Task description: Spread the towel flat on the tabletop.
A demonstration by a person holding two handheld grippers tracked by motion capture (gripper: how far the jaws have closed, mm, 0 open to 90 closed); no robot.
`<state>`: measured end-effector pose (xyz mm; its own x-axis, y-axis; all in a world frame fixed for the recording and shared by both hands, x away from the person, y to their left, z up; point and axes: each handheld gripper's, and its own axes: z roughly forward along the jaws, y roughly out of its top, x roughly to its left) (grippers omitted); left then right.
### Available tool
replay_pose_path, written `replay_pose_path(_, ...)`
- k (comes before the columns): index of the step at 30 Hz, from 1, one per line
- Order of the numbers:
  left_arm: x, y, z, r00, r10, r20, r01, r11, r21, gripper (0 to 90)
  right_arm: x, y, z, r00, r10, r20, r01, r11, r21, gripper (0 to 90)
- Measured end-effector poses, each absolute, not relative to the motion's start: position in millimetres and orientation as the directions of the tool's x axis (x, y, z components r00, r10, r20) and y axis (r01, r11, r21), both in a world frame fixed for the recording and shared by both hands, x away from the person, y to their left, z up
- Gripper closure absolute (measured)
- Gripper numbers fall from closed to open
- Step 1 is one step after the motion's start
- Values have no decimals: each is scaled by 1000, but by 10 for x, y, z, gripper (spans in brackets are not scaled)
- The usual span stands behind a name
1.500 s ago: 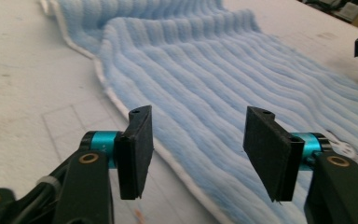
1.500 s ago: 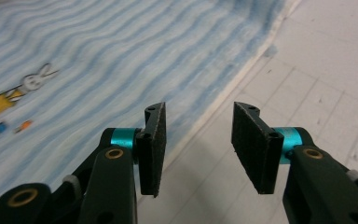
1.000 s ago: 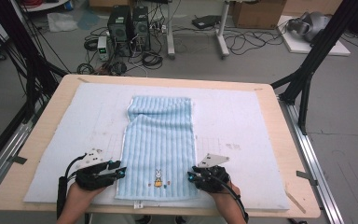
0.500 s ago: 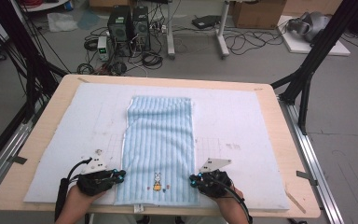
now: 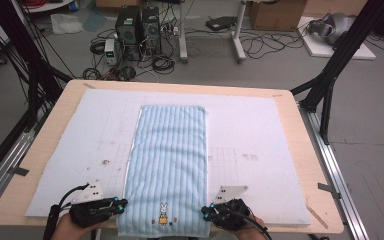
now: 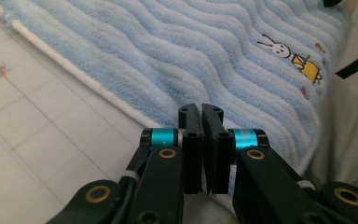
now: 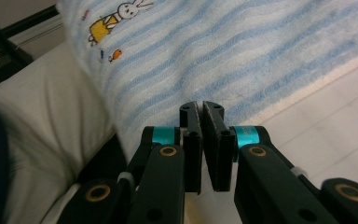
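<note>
A light blue striped towel point(image 5: 170, 150) lies lengthwise on the white mat point(image 5: 265, 130), flat, with its near end hanging over the table's front edge. An embroidered rabbit point(image 5: 163, 209) sits near that end. My left gripper point(image 5: 122, 202) is at the towel's near left edge and my right gripper point(image 5: 205, 212) at its near right edge. In the left gripper view the jaws of the left gripper point(image 6: 200, 109) are pressed together at the towel's point(image 6: 191, 51) white side hem. In the right gripper view the right gripper point(image 7: 201, 106) stands the same way on the towel's point(image 7: 242, 51) opposite hem.
The mat covers most of the wooden table point(image 5: 307, 150). Black frame legs point(image 5: 330, 80) stand at the right and left of the table. Computers and cables point(image 5: 140, 30) lie on the floor beyond the far edge.
Both grippers have moved toward the table's near edge. The towel came with them: its crumpled far end has smoothed out and its near end now hangs over the front edge.
</note>
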<state>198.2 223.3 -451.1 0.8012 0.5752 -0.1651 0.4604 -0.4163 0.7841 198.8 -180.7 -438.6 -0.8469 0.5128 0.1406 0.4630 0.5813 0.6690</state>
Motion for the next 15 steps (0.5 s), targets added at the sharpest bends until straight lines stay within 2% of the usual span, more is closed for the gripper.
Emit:
replay_pose_path(1,1962,2240,-4509,803,572,-170,462,-415,784,856,1959,-1804,-4384,-850,507,145,463,585,666,860)
replay_pose_path(3,1938,2264,-4496,799,573,-183,468,-400,788,790,1914,-1802,-4373,-855,499,144,458,593,662,858)
replay_pose_path(4,1939,2278,-4485,787,588,-187,474,-383,793,694,1905,-1806,-4363,-856,498,143,455,591,666,843)
replay_pose_path(5,1948,2300,-4469,778,600,-188,474,-364,802,618,1910,-1816,-4349,-852,502,148,459,580,673,792)
replay_pose_path(8,2025,2366,-4415,742,642,-194,467,-287,836,533,1984,-1849,-4293,-821,546,169,485,508,712,683)
replay_pose_path(11,2131,2434,-4364,724,661,-199,450,-233,862,520,2092,-1847,-4264,-789,596,150,492,466,735,619)
replay_pose_path(15,2409,2510,-4294,705,678,-208,445,-194,874,512,2267,-1808,-4277,-754,644,128,497,431,753,603)
